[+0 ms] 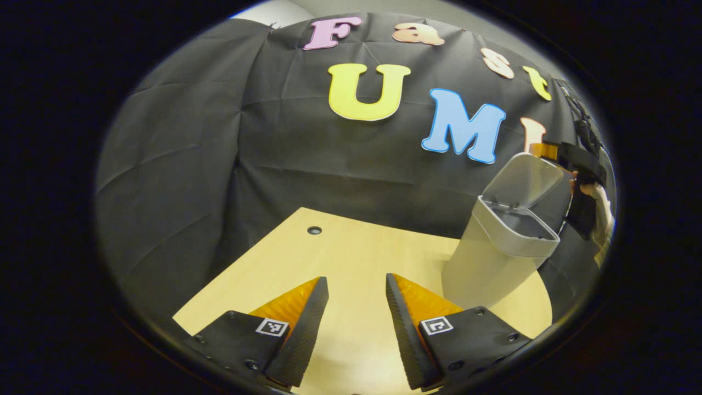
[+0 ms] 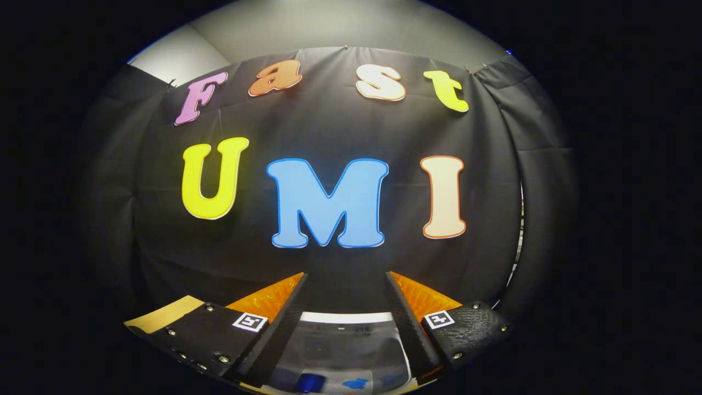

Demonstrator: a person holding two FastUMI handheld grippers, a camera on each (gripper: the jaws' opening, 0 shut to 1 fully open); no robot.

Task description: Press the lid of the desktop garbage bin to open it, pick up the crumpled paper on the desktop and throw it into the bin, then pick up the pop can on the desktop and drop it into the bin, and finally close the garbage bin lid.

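My left claw [image 1: 356, 285] hangs wide and empty over the bench [image 1: 351, 247]. One bin [image 1: 493, 258] stands at the bench's right end, its one lid [image 1: 524, 178] raised. My right claw [image 2: 345, 282], also wide, is above that open bin [image 2: 345, 351], something blue inside.

In the left gripper view, the garbage bin [image 1: 496, 249] stands at the right with its lid [image 1: 524, 178] raised; the inside below the rim is too dark to make out. Behind the lid, the right gripper [image 1: 581, 181] and the hand [image 1: 598, 206] holding it are partly hidden by the bin and cut off by the view's right edge, so its jaws cannot be judged there. In the right gripper view, the bin's lid [image 2: 345, 340] lies between the fingers, cut off at the bottom; blurred blue patches [image 2: 329, 382] on it cannot be identified. The table [image 2: 164, 312] shows as a sliver at the near left.
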